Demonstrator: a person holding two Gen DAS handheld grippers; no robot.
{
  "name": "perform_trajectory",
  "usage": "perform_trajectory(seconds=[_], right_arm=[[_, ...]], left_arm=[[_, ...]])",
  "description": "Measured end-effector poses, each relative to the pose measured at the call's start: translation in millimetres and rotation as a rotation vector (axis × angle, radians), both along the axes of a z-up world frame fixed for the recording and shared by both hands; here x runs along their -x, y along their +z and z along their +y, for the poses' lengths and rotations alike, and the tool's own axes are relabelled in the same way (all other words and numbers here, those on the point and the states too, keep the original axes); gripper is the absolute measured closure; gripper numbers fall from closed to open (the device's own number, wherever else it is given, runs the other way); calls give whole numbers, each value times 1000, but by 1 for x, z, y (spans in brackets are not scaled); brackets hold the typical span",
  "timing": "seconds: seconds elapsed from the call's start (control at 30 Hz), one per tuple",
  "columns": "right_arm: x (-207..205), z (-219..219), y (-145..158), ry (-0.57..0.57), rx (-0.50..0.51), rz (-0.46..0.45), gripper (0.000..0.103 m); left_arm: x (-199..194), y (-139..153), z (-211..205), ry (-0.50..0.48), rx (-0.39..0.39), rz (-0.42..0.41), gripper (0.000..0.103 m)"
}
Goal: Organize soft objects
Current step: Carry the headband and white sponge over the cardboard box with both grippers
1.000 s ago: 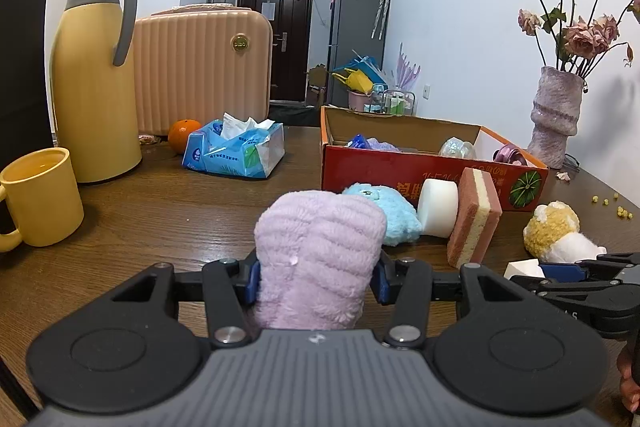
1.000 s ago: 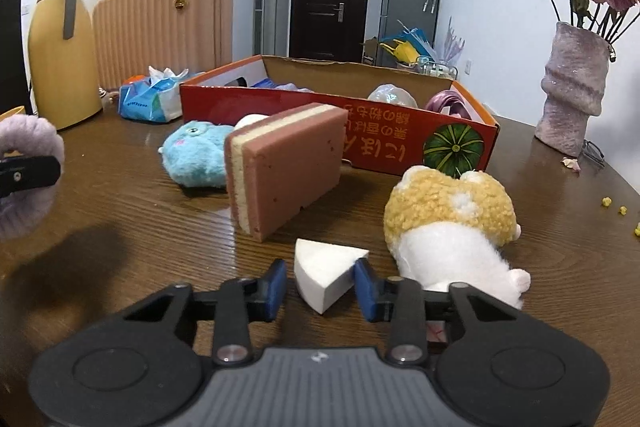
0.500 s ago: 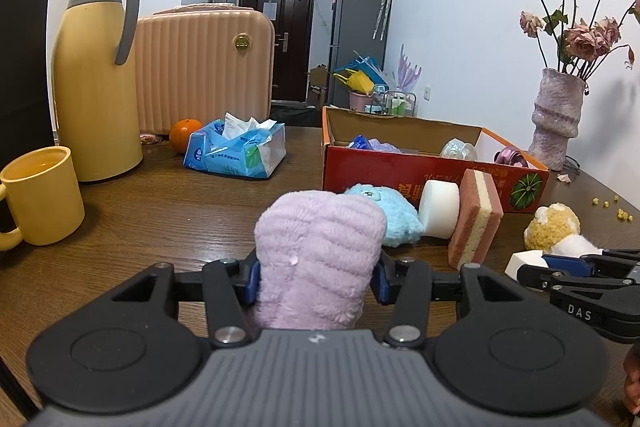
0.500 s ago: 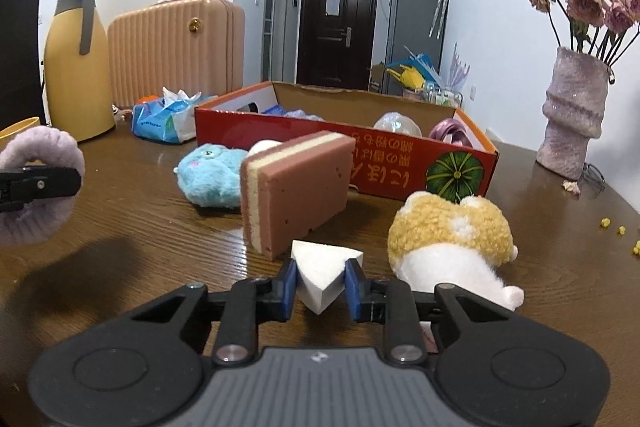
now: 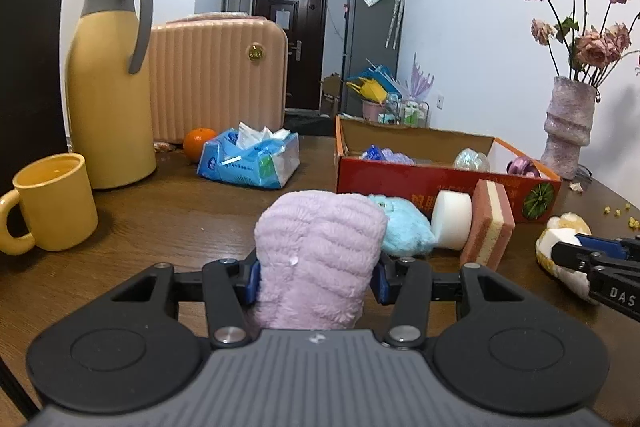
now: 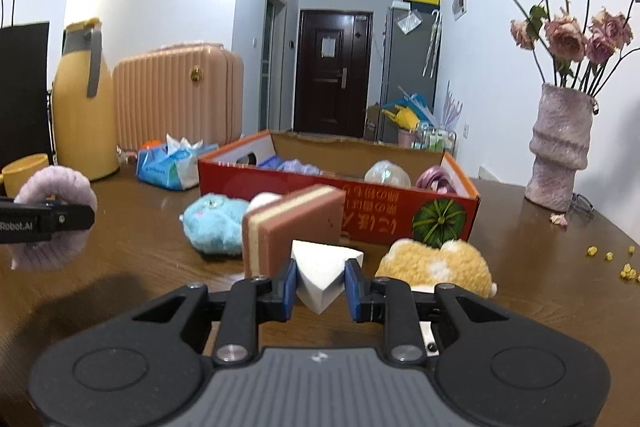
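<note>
My left gripper [image 5: 316,277] is shut on a fluffy lilac plush roll [image 5: 318,259] and holds it above the wooden table [image 5: 168,223]. My right gripper [image 6: 320,285] is shut on a white wedge sponge [image 6: 322,273], lifted off the table. The red cardboard box [image 6: 360,195] stands ahead and holds several soft items. In front of it lie a blue plush [image 6: 214,223], a white round sponge [image 5: 452,225], a pink-and-cream sponge block [image 6: 292,227] and a yellow-and-white plush [image 6: 436,267].
A yellow mug [image 5: 56,201], a yellow thermos jug [image 5: 110,83], a pink suitcase [image 5: 218,79], an orange [image 5: 198,143] and a blue tissue pack [image 5: 250,159] stand at the left. A vase with dried roses [image 6: 560,151] stands at the right.
My right gripper has shut on the white wedge sponge and lifted it off the table. My left gripper still holds the lilac roll, raised a little.
</note>
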State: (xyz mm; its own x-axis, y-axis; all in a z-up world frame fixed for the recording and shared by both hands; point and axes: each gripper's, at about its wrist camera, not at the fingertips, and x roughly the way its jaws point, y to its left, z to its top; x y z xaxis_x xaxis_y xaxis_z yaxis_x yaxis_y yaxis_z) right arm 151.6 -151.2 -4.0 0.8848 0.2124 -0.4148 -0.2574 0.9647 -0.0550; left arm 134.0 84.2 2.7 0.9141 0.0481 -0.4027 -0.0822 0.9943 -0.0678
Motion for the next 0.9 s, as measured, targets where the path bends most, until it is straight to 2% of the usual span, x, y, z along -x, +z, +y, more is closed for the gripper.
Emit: perform_trajectory(seconds=[0.5, 0.9], right_arm=[[4, -13, 26, -9, -45, -105, 78], [-12, -25, 51, -25, -81, -185, 78]], left_arm=[[-6, 18, -26, -28, 21, -50, 53], [-26, 38, -44, -36, 41, -93, 53]])
